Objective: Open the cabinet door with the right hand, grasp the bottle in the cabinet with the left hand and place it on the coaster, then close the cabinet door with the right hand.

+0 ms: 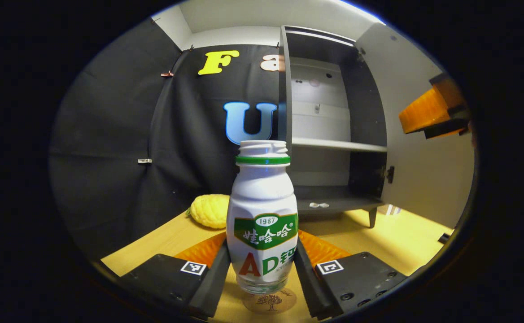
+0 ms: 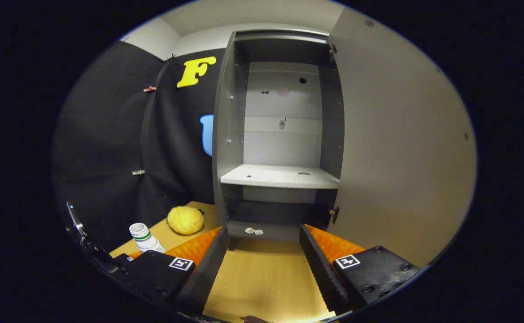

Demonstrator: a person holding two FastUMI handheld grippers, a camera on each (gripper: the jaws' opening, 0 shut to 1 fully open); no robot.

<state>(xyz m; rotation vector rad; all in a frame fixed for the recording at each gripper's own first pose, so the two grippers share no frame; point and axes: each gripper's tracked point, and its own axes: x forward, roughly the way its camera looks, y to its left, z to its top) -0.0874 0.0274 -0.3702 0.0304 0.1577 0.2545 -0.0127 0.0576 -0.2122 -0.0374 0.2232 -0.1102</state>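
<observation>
A pale wooden table [image 2: 262,278] ran up to a black cloth wall [image 1: 109,134] and one tall grey cabinet [image 2: 282,134], whose single white door [image 2: 401,143] stood swung wide on the right. Your left gripper [image 1: 262,264] held its jaws clamped against the sides of the one white plastic bottle with a green neck ring [image 1: 262,215], upright just above one round wooden coaster [image 1: 269,301]; contact with it could not be judged. Your right gripper [image 2: 262,264] faced the cabinet, jaws apart and holding nothing. One yellow knobbly fruit [image 1: 209,210] lay on the table beside the cabinet's foot.
</observation>
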